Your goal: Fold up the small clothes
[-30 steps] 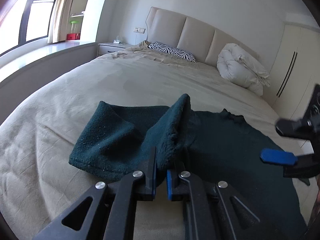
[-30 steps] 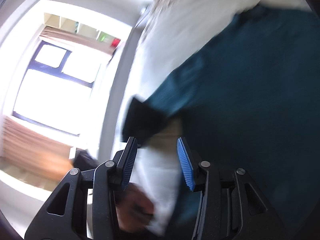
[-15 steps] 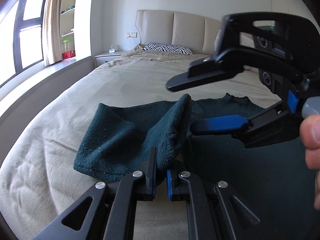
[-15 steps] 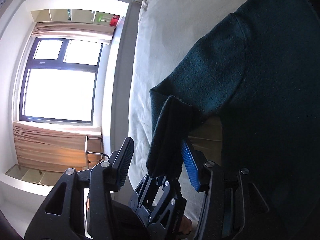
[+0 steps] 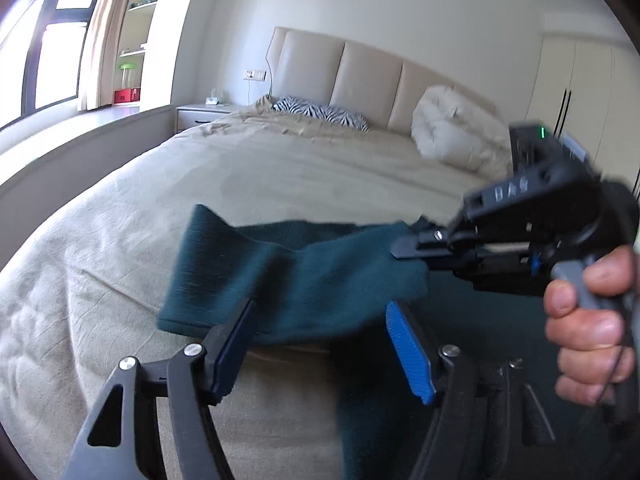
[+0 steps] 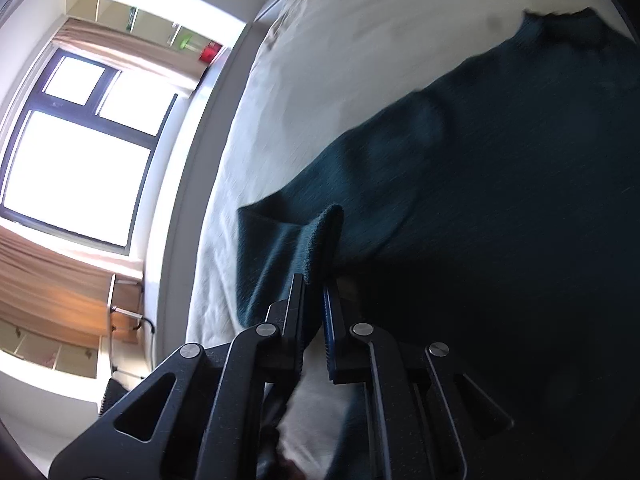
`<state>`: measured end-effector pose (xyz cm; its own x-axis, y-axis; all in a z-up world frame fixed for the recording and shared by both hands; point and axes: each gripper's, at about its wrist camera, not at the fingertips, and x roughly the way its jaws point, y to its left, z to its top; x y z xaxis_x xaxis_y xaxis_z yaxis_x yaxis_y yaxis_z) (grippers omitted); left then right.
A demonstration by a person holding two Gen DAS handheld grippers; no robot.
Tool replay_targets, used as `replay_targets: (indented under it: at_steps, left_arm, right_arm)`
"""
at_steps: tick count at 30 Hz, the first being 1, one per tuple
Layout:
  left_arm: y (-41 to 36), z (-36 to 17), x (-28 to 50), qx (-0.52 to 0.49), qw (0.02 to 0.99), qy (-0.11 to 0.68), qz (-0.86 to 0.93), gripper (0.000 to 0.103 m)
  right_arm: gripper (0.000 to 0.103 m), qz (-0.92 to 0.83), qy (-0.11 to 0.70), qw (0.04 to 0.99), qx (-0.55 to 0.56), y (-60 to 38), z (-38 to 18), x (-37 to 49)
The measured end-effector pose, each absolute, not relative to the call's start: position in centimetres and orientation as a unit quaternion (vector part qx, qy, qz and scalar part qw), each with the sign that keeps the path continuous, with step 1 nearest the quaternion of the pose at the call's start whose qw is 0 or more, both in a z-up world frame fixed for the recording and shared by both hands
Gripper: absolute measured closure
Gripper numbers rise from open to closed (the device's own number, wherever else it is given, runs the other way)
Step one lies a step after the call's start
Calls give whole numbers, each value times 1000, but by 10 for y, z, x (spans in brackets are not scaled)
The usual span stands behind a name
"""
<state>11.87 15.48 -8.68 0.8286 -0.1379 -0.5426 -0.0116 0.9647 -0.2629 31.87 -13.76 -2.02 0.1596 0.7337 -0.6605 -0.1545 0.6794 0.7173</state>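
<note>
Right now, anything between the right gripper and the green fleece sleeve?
Nothing: the right gripper is already shut on the dark green fleece garment's sleeve. The left gripper has just opened, pads clear of it.

Handover done: left gripper point(image 5: 320, 344) jaws just opened, sleeve fold point(image 5: 312, 280) released. Right gripper point(image 6: 314, 300) moved in, jaws just closed, now clamped on that fold.

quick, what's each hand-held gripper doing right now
Left hand-held gripper: open, jaws have just been opening, pads clear of the sweater.
Right hand-held gripper: shut on the sweater's sleeve, jaws just closed.
</note>
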Motion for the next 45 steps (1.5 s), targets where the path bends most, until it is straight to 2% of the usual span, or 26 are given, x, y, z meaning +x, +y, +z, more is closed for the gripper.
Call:
replay_targets:
  at_steps: [3, 5, 8, 16, 27, 30, 45]
  left_arm:
    - [173, -81, 125, -174, 939, 292, -45, 36]
    - [183, -78, 131, -194, 934, 296, -49, 52]
    - [200, -75, 144, -226, 925, 300, -51, 62]
    - [217, -73, 177, -288, 903, 309, -77, 76]
    - [199, -89, 228, -347, 867, 333, -132, 78]
    - [190, -97, 238, -359, 855, 344, -146, 86]
    - [175, -141, 283, -415, 806, 384, -177, 86]
  right_arm:
    - [96, 278, 556, 741, 254, -172, -14, 327]
    - [96, 254, 545, 758, 254, -200, -12, 333]
    - [96, 217, 537, 773, 260, -247, -14, 342]
    - [96, 125, 527, 800, 259, -353, -29, 358]
    - [96, 64, 519, 813, 255, -443, -56, 386]
    - [96, 60, 520, 813, 256, -464, -63, 379]
    - [96, 35, 534, 799, 274, -475, -79, 369]
